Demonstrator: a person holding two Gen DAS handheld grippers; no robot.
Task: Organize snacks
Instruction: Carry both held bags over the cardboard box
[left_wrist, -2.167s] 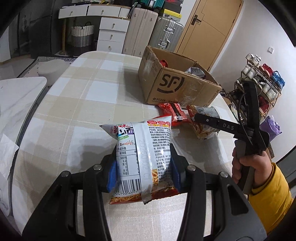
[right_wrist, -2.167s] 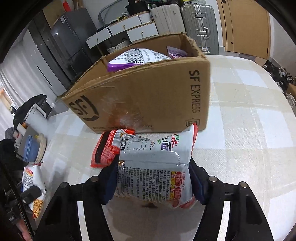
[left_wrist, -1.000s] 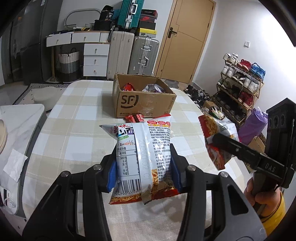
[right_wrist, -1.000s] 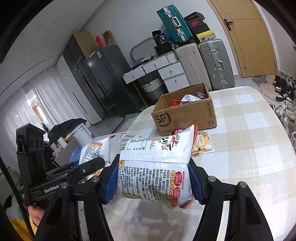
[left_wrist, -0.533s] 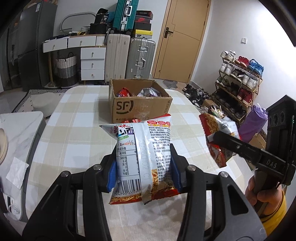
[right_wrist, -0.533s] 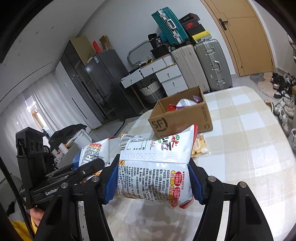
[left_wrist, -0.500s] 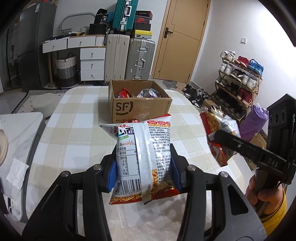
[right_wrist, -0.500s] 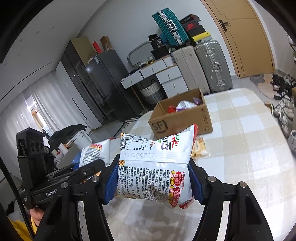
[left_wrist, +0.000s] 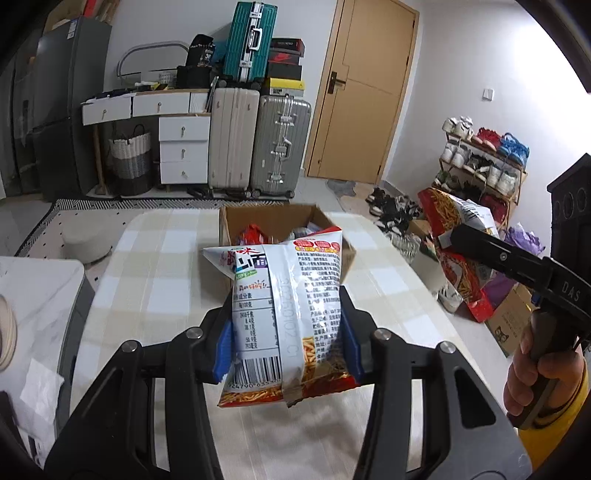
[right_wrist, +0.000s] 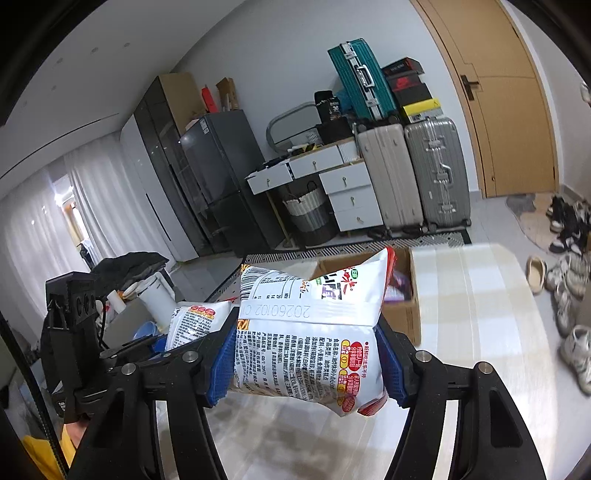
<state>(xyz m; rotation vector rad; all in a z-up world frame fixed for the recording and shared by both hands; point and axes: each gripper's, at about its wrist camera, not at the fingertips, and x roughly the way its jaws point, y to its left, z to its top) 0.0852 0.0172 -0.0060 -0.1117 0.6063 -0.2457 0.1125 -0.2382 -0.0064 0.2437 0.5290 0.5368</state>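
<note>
Above the checked table (left_wrist: 155, 258) and open box (left_wrist: 266, 218), your left gripper (left_wrist: 286, 343) and right gripper (right_wrist: 306, 354) each clamp a puffy white-and-red snack bag (left_wrist: 286, 314), print facing you.

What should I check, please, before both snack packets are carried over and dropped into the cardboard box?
1. Left gripper grip: ok, both blue pads press the sides of its snack packet.
2. Right gripper grip: ok, it is shut on the second snack packet, held crosswise.
3. Packets clear of the table: ok, both hang in the air above the checked cloth.
4. Cardboard box open: ok, top flaps are up and the opening faces upward.
5. Room inside the box: cannot tell, other packets already lie in it and the held packets hide much of it.
6. Grippers apart from each other: ok, a clear gap shows between them.
</note>
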